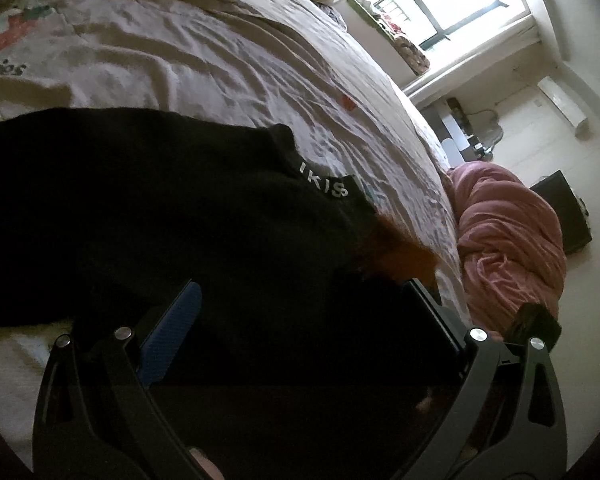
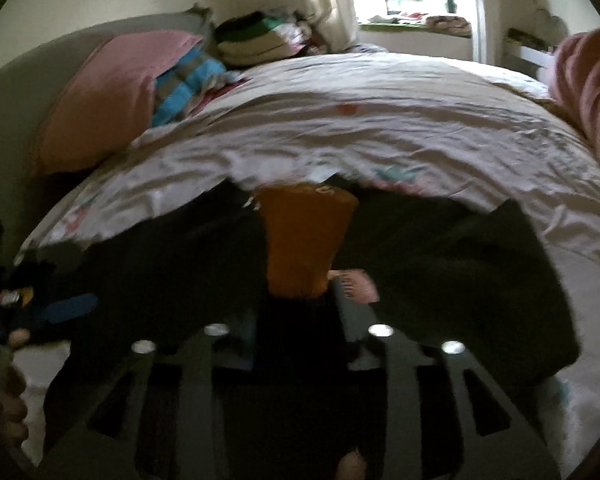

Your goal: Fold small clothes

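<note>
My left jaws (image 1: 296,312) stand wide apart, one finger with a blue pad (image 1: 172,332) on the left and a dark finger on the right, with the black garment (image 1: 140,216) lying between and beneath them. I cannot tell whether they pinch any cloth. The garment is spread flat on the bed (image 1: 204,60), which is covered in a pale, wrinkled sheet with small printed shapes. White letters run along a dark band (image 1: 326,182) at the garment's edge, and an orange patch (image 1: 396,252) shows just beside that band.

My right jaws (image 2: 300,316) are close together, and the orange part (image 2: 304,240) of the same garment runs down into the gap between them; the picture is blurred, so I cannot tell if they grip it. Black cloth (image 2: 460,280) spreads out to either side of the orange strip, lying on the bed. At the far left edge of this view the other jaws' blue pad (image 2: 66,308) rests on the black cloth.

A pink pillow (image 2: 108,96) leans at the head of the bed, a pink blanket (image 1: 512,240) is bunched by the bed's side, and a window (image 1: 456,0) lights the room.
</note>
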`<state>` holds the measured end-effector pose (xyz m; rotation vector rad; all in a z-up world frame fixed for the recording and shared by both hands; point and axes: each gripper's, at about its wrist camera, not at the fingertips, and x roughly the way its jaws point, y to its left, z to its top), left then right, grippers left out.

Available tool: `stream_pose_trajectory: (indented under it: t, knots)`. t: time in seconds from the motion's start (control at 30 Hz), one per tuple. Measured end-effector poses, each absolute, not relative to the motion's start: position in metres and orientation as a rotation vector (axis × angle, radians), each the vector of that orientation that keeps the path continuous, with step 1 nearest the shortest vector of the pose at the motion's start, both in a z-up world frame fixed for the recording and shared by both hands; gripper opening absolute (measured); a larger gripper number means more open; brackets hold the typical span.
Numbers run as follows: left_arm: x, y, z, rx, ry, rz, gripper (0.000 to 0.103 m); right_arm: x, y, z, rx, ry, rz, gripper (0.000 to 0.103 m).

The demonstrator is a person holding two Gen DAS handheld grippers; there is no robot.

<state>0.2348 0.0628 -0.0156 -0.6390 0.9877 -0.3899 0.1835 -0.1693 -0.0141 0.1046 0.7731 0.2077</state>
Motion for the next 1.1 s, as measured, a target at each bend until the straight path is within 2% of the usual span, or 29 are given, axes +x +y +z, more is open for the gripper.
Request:
stream_pose_trajectory:
  t: [0.03,0.1,0.23,0.43,0.6,0.63,0.67,0.73,0.77,0.83,1.1]
  knots:
    - [0.236,0.062,-0.017,-0.643,0.991,-0.395,0.090,0.180,-0.162,-0.015,0.088,0.783,0.243,0.050]
    - [0.237,0.059,-0.021,-0.659,1.001,-0.414,0.086,0.172,-0.155,-0.015,0.080,0.790,0.288,0.059]
    - [0.237,0.051,-0.027,-0.656,1.020,-0.434,0.078,0.157,-0.158,-0.005,0.115,0.792,0.349,0.066]
    - [0.238,0.025,-0.044,-0.661,1.078,-0.489,0.055,0.143,-0.199,0.014,0.160,0.751,0.287,0.068]
    - [0.238,0.003,-0.062,-0.652,1.137,-0.493,0.055,0.135,-0.243,0.021,0.206,0.726,0.202,0.069]
    - [0.239,0.000,-0.065,-0.653,1.142,-0.489,0.052,0.134,-0.250,0.020,0.212,0.723,0.191,0.069]
    - [0.240,-0.004,-0.066,-0.641,1.147,-0.479,0.048,0.132,-0.255,0.020,0.217,0.721,0.178,0.069]
    - [0.242,-0.013,-0.067,-0.597,1.138,-0.452,0.034,0.128,-0.268,0.017,0.226,0.719,0.148,0.069]
    - [0.242,-0.015,-0.067,-0.589,1.135,-0.457,0.031,0.127,-0.272,0.016,0.228,0.721,0.136,0.069]
    - [0.242,-0.019,-0.067,-0.593,1.129,-0.476,0.012,0.126,-0.277,0.012,0.230,0.730,0.116,0.069]
    - [0.233,-0.019,-0.037,-0.531,0.997,-0.518,0.006,0.126,-0.280,0.007,0.230,0.748,0.087,0.069]
